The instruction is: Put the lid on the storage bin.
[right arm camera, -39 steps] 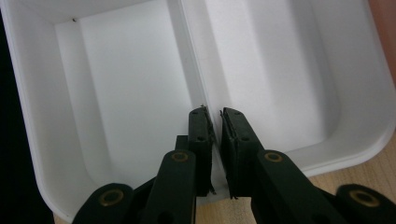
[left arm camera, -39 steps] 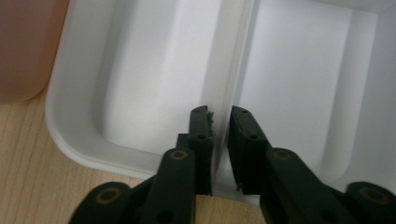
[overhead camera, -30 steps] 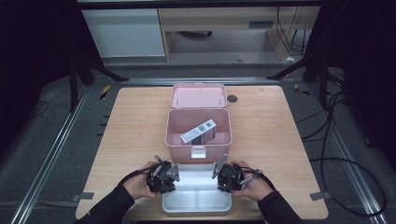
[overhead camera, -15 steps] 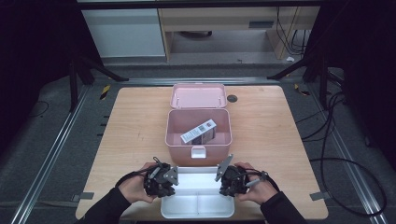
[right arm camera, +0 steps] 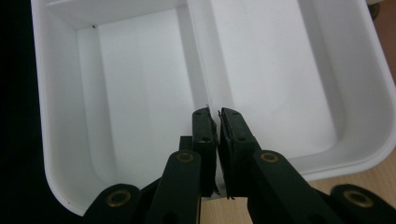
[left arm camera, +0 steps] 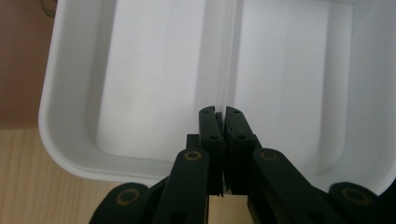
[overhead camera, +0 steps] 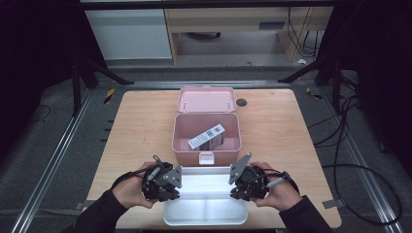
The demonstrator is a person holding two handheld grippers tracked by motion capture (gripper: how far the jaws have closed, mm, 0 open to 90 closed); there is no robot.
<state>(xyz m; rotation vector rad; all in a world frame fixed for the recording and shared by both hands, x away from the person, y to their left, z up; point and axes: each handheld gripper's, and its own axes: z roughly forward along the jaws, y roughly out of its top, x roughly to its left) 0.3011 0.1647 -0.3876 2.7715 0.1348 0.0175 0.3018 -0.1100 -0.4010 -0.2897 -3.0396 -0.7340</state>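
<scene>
White tray [overhead camera: 204,213] lifted toward person by both hand-held grippers.

The person wears dark long sleeves that end at the wrists, one to each side of the white tray [overhead camera: 204,213]. The left claw [overhead camera: 163,187] and the right claw [overhead camera: 243,182] are black, blocky housings, each topped with a grey three-cornered plate and trailing a thin black cable. In the gripper views each claw's jaws are matt black bars on black link arms with brass-ringed pivots and small screws.

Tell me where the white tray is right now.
In the high view the white tray sits at the table's near edge, between the left gripper and right gripper, just before the pink box.
</scene>
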